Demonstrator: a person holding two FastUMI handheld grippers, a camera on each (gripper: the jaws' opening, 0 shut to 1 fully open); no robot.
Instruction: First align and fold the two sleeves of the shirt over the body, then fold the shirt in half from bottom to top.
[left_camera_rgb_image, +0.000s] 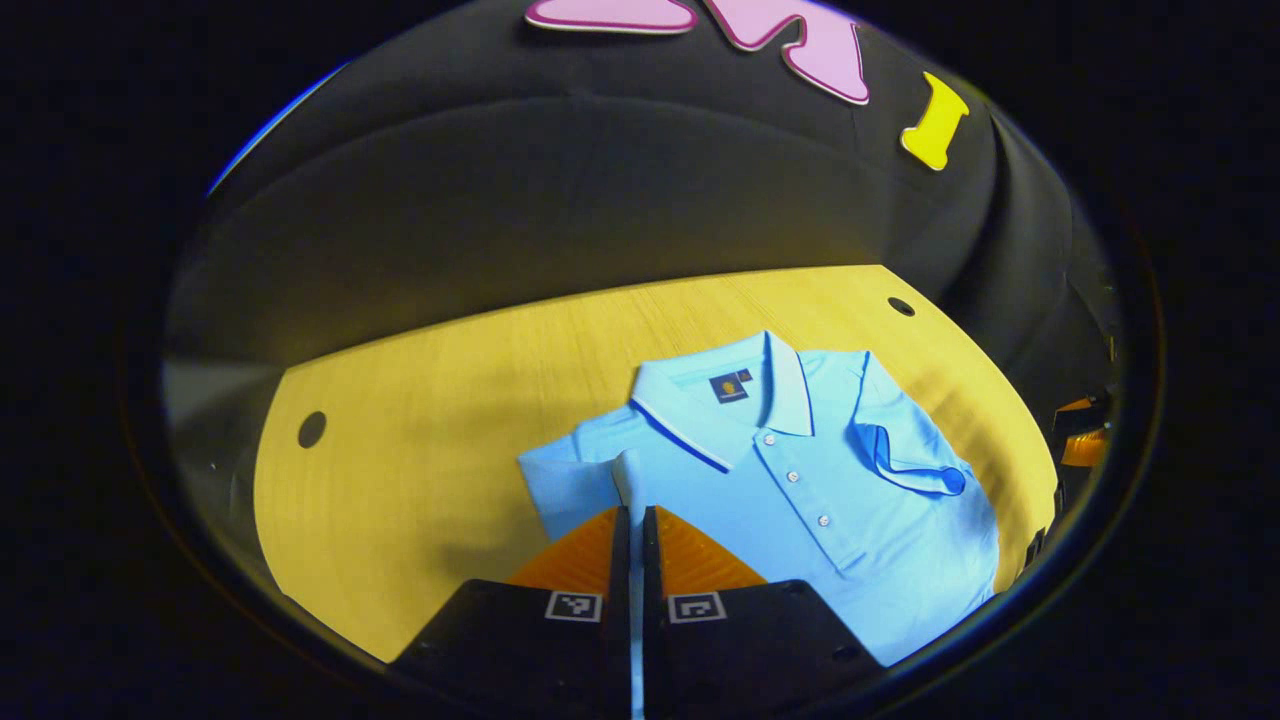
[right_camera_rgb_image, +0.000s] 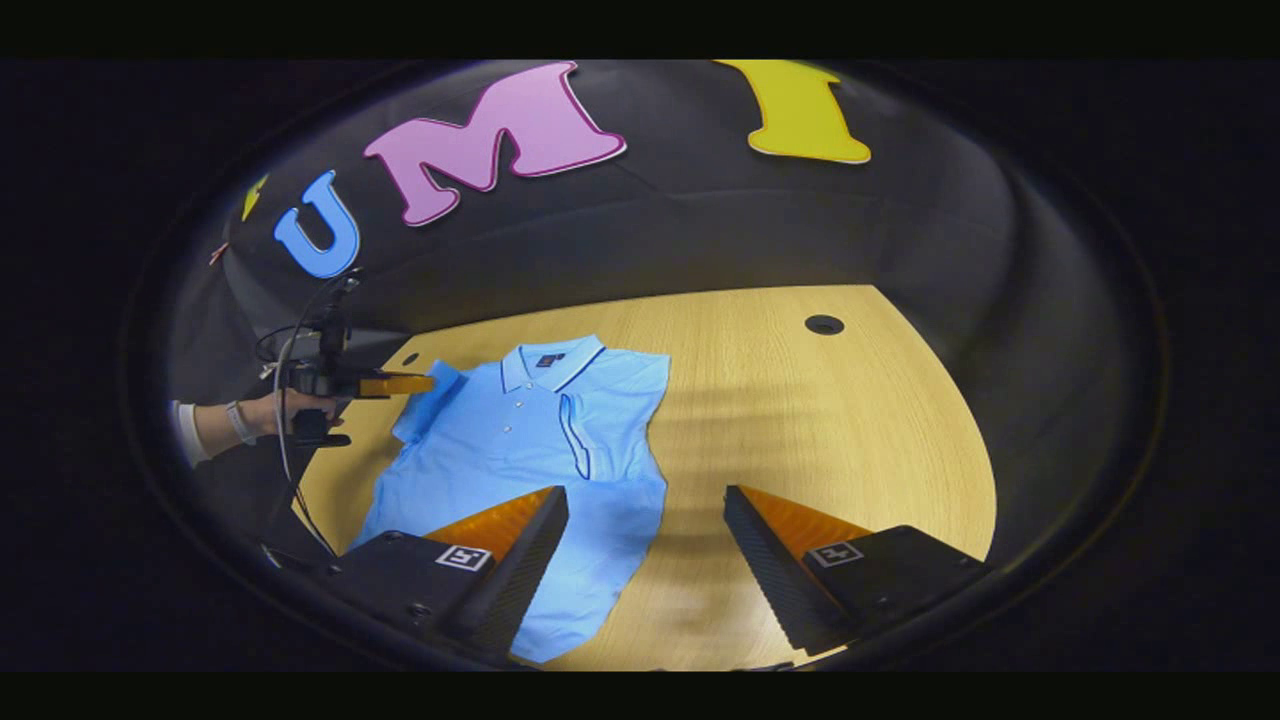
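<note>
Shirt (left_camera_rgb_image: 800, 500), one, on table (right_camera_rgb_image: 850, 420); left gripper (left_camera_rgb_image: 636, 520) fingers pinching one sleeve (left_camera_rgb_image: 570, 480); right gripper (right_camera_rgb_image: 645, 540) fingers wide apart, empty.

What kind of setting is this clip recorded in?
Most likely a recording booth, not a home: black cloth hangs as a wall behind a bare wooden table with cable holes, and a blue polo shirt lies on it. A handheld left gripper trails cables.

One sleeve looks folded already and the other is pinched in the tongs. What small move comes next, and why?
Probably carry the pinched sleeve inward across the shirt and lay it flat. The left tongs are shut on its cloth, while the other sleeve already lies folded over the body. The right tongs hang open above the hem, holding nothing.
</note>
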